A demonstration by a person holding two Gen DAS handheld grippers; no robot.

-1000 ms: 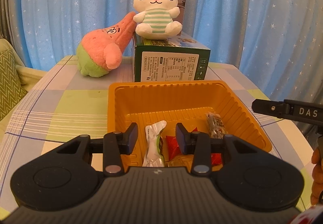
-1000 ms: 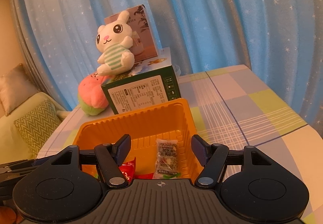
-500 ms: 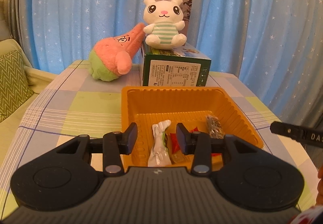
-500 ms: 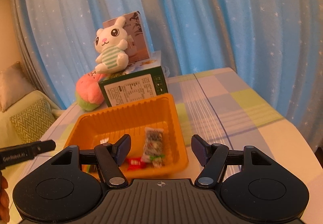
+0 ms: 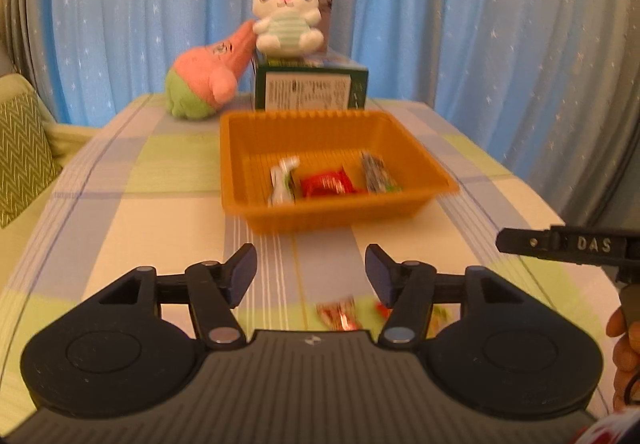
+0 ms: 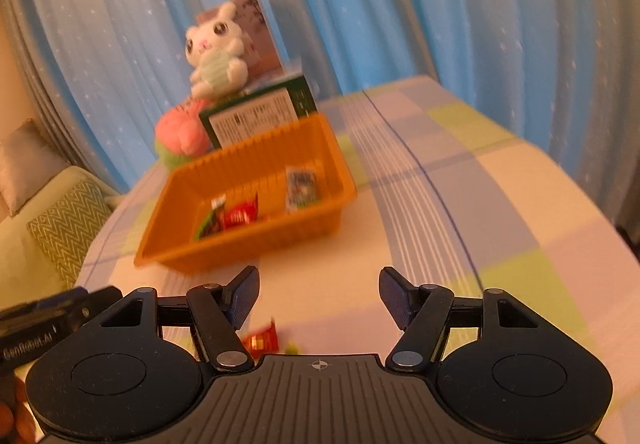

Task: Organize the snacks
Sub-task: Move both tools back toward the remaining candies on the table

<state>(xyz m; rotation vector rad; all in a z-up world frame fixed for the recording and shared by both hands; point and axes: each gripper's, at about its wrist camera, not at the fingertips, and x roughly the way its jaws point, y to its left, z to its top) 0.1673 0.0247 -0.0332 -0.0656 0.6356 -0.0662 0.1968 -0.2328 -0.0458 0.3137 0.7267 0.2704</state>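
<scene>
Both grippers, left gripper (image 5: pixel 311 269) and right gripper (image 6: pixel 318 294), half open, empty, left jaws just opening. Loose red wrapper (image 5: pixel 338 314): light, crinkly, slippery; best pinched at twisted end.

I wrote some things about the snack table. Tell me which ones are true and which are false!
1. The orange tray has snacks in it. True: a red packet lies between a white one and a dark one.
2. The white bunny toy sits inside the tray. False: it sits on the green box behind the tray.
3. The left gripper is squeezing a snack. False: its jaws have just been opening and nothing is between them.
4. Some snacks lie on the tablecloth outside the tray. True: a red-wrapped snack lies near the gripper.
5. The right gripper is open and empty. True.
</scene>
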